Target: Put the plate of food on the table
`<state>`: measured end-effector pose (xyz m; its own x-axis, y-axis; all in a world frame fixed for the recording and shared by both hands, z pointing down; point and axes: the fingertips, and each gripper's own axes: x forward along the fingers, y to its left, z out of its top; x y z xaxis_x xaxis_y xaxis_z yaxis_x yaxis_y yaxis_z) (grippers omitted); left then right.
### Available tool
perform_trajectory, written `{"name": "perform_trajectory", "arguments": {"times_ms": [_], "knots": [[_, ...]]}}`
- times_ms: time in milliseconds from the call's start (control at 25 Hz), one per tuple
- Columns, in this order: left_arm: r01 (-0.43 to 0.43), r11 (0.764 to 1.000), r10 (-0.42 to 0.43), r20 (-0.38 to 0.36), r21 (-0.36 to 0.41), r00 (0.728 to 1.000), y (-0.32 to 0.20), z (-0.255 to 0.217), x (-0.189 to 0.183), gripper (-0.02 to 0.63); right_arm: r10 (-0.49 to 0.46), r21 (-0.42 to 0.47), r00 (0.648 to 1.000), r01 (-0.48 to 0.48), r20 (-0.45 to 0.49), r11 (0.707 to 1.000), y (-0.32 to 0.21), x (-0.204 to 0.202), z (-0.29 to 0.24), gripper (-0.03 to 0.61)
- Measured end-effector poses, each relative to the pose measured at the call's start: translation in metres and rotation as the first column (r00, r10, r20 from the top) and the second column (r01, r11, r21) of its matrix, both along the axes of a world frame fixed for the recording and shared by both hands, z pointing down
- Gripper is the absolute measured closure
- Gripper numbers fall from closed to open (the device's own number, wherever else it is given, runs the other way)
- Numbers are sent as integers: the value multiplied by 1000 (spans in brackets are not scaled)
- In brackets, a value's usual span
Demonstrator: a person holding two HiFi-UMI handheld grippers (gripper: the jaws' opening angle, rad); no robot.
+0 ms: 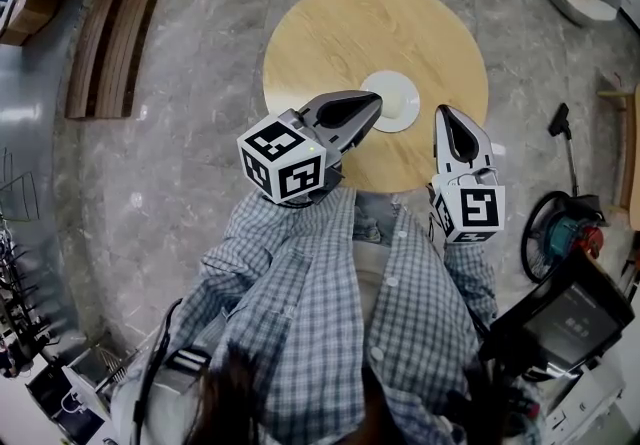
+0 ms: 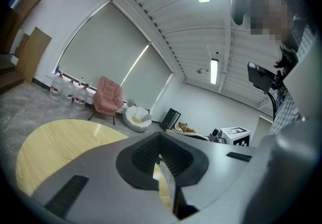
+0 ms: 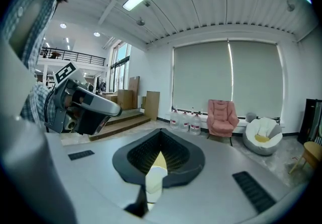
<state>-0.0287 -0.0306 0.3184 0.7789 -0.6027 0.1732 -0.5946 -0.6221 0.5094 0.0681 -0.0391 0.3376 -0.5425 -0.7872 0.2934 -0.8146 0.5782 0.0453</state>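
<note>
a checked blue-white shirt (image 1: 330, 313); grey left gripper (image 1: 375, 106) and right gripper (image 1: 445, 112) each bear a black-and-white marker cube (image 1: 283, 159).

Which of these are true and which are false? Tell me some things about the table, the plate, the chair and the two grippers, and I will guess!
1. The table is round and made of wood. True.
2. The plate lies on the floor. False: the white plate sits on the table.
3. The left gripper is holding the plate. False: it is shut with nothing in it.
4. The right gripper is shut too. True.
5. The chair by the window blinds is blue. False: it is pink.
</note>
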Motion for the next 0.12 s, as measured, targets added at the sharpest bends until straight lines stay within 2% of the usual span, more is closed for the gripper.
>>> {"name": "perform_trajectory", "arguments": {"times_ms": [120], "knots": [[3, 1000, -3, 1, -4, 1000, -3, 3, 4, 606, -7, -2, 1000, 7, -2, 1000, -3, 5, 3, 572]]}}
